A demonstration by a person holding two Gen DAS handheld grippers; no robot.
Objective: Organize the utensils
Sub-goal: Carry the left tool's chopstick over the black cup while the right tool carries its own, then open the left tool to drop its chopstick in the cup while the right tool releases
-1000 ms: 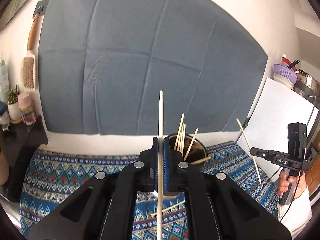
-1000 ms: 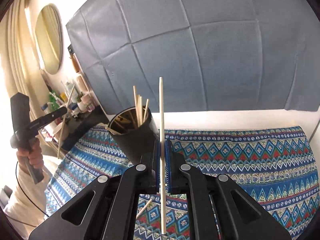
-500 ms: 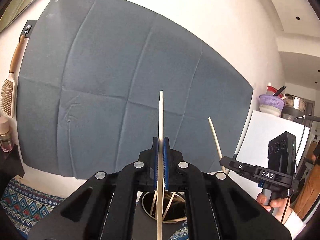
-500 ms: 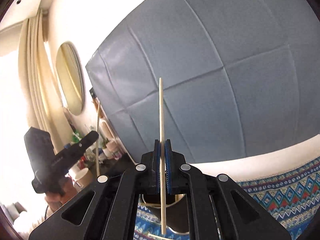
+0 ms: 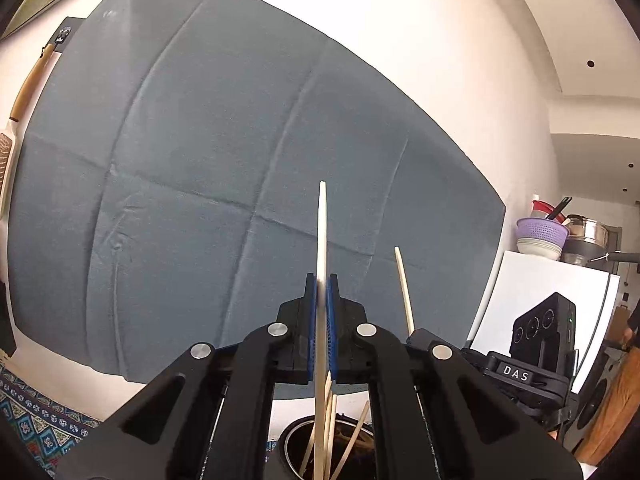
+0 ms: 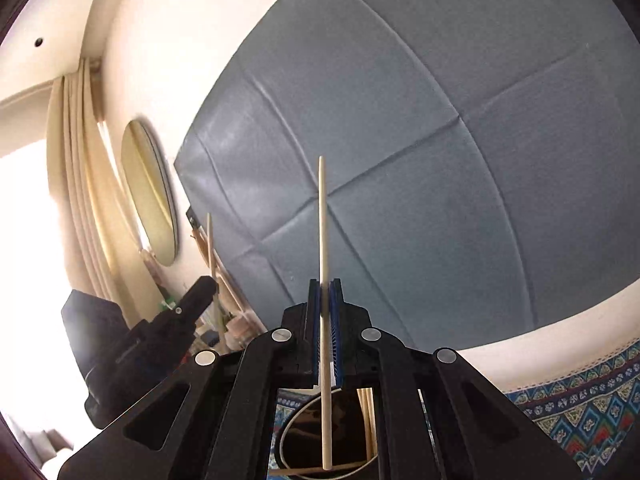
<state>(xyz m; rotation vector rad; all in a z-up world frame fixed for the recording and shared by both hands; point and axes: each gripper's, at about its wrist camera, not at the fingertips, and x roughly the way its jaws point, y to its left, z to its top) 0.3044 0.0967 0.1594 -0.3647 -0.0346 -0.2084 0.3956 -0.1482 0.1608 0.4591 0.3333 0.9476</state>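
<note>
Left wrist view shows the left gripper (image 5: pixel 322 292), clenched on a chopstick (image 5: pixel 322 232), brought from short of the dark holder (image 5: pixel 296 436) to directly above its rim, as is the right gripper (image 6: pixel 325 296) with its chopstick (image 6: pixel 323 220), so release is judged imminent.

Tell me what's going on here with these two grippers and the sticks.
A person holds a gripper in each hand. The left gripper is shut on a wooden chopstick, and the right gripper is shut on another chopstick. Both chopsticks stand upright over a dark holder cup that already has several chopsticks in it. Neither one has been released yet. The cup stands by a patterned cloth, in front of a grey-blue backdrop.
</note>
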